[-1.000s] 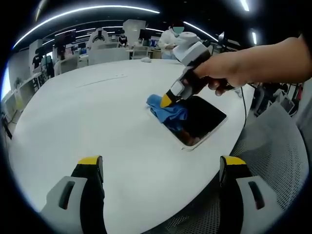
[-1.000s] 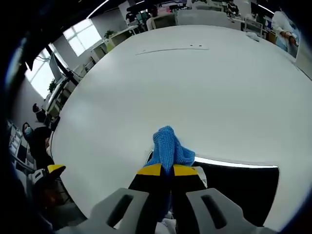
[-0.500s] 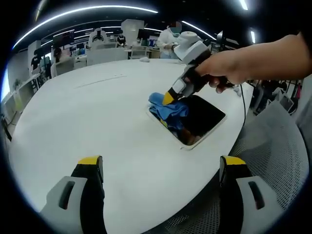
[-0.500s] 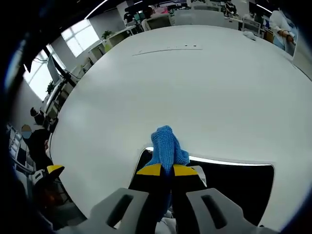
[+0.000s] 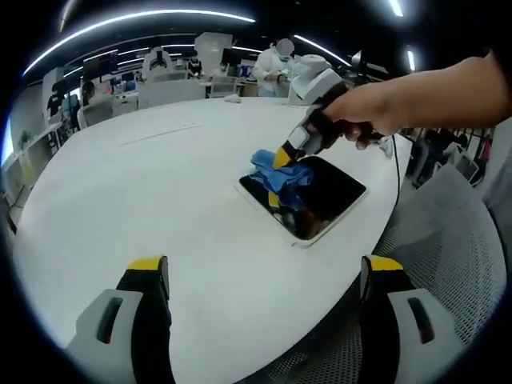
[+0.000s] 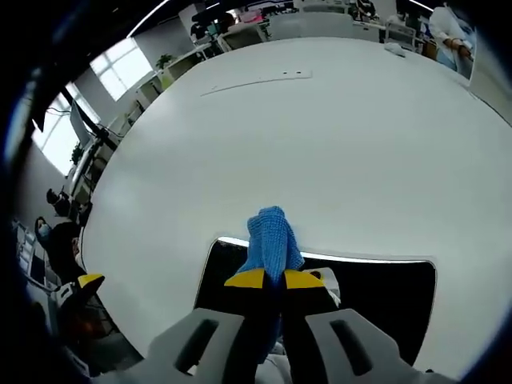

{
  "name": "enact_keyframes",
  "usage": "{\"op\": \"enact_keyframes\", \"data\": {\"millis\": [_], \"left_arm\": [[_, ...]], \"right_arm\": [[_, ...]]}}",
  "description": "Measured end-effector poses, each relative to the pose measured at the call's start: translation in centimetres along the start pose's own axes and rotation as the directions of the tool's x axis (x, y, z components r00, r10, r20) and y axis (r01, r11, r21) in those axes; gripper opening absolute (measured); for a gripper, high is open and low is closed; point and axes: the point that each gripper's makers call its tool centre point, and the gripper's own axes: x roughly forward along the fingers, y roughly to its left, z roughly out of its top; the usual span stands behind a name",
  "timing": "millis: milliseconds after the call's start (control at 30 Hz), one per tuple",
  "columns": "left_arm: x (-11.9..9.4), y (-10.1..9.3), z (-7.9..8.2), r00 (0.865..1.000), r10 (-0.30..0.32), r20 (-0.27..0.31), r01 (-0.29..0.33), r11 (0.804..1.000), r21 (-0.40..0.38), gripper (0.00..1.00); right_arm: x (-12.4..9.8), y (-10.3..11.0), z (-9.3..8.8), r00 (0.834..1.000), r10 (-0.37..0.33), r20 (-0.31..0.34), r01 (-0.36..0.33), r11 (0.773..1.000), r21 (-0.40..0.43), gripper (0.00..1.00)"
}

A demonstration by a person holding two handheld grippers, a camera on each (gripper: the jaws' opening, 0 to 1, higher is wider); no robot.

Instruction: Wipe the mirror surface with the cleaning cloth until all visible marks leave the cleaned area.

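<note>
Mirror (image 5: 320,196) lies flat on the white desk (image 5: 160,184), at 1 o'clock from my left tongs (image 5: 260,276), which are spread wide and hold nothing. My right tongs (image 6: 267,278) pinch the blue cloth (image 6: 270,240) tight so it rubs the glass.

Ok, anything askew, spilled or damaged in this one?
Nothing stands out. The mirror lies flat near the table edge, its frame looking whole. The right tongs are shut on the cloth, which rests on the glass. The left tongs hang open, away from the mirror. No spills.
</note>
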Motion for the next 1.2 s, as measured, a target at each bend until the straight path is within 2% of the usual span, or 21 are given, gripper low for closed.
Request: {"op": "enact_keyframes", "data": {"millis": [67, 200, 267, 333, 467, 500, 567, 667, 800, 867, 933, 1033, 1067, 1100, 1200], "left_arm": [[-0.1, 0.1, 0.0, 1.000, 0.007, -0.016, -0.007, 1.000, 0.006, 0.99], [-0.4, -0.6, 1.6, 0.999, -0.036, 0.026, 0.034, 0.996, 0.079, 0.99], [-0.6, -0.4, 2.5, 0.998, -0.045, 0.037, 0.043, 0.997, 0.072, 0.99], [-0.7, 0.0, 3.0, 0.998, -0.048, 0.042, 0.046, 0.998, 0.032, 0.99], [-1.1, 1.5, 2.7, 0.999, -0.031, 0.018, 0.031, 0.999, 0.016, 0.99], [-1.2, 1.7, 2.4, 0.999, -0.035, 0.010, 0.035, 0.999, -0.004, 0.99], [-1.4, 1.4, 2.4, 0.997, -0.077, 0.030, 0.078, 0.995, -0.057, 0.98], [-1.5, 2.1, 1.7, 0.998, -0.061, 0.016, 0.061, 0.998, -0.012, 0.99], [-1.8, 2.6, 1.0, 0.997, -0.071, 0.006, 0.071, 0.997, -0.008, 0.99], [-2.0, 2.6, 1.1, 0.997, -0.080, 0.013, 0.080, 0.997, -0.003, 0.99], [-2.2, 2.7, 1.2, 0.996, -0.087, 0.012, 0.087, 0.996, 0.006, 0.99], [-2.3, 3.3, 1.5, 0.997, -0.079, 0.021, 0.079, 0.997, 0.016, 0.99], [-2.3, 3.5, 1.7, 0.997, -0.075, 0.025, 0.075, 0.997, 0.025, 0.99], [-2.3, 3.7, 1.7, 0.997, -0.076, 0.023, 0.075, 0.997, 0.023, 0.99], [-2.4, 4.1, 2.0, 0.997, -0.073, 0.031, 0.073, 0.997, 0.014, 0.99]], "right_arm": [[-0.2, 0.3, -0.1, 1.000, -0.002, 0.001, 0.002, 1.000, 0.001, 0.01], [-0.4, 0.7, -0.2, 1.000, -0.004, -0.004, 0.004, 1.000, 0.001, 0.01], [-0.4, 0.7, -0.1, 1.000, -0.004, -0.005, 0.004, 1.000, 0.000, 0.01], [-0.2, 0.6, -0.1, 1.000, -0.003, -0.004, 0.003, 1.000, 0.007, 0.01], [0.8, 0.1, 0.2, 1.000, -0.002, 0.002, 0.002, 1.000, 0.005, 0.00], [0.8, 0.1, 0.2, 1.000, -0.002, 0.007, 0.002, 1.000, -0.001, 0.00], [0.4, 0.2, -0.2, 1.000, -0.003, 0.008, 0.003, 1.000, 0.002, 0.00], [-0.1, 0.4, -0.8, 1.000, 0.005, 0.012, -0.005, 1.000, 0.010, 0.00], [-0.4, 0.5, -1.7, 1.000, 0.013, 0.006, -0.014, 1.000, 0.025, 0.00], [-0.7, 0.7, -2.3, 1.000, 0.018, -0.006, -0.018, 0.999, 0.033, 0.00], [-1.1, 1.1, -2.9, 0.999, 0.038, -0.009, -0.037, 0.995, 0.096, 0.00], [-1.6, 1.2, -3.4, 1.000, 0.026, -0.006, -0.025, 0.998, 0.050, 0.00], [-1.7, 1.3, -3.5, 1.000, 0.023, -0.005, -0.023, 0.998, 0.052, 0.00], [-1.7, 1.3, -3.5, 1.000, 0.011, 0.004, -0.012, 0.995, 0.095, 0.00], [-2.0, 1.8, -4.2, 0.999, 0.033, -0.017, -0.032, 0.997, 0.069, 0.01]]}}
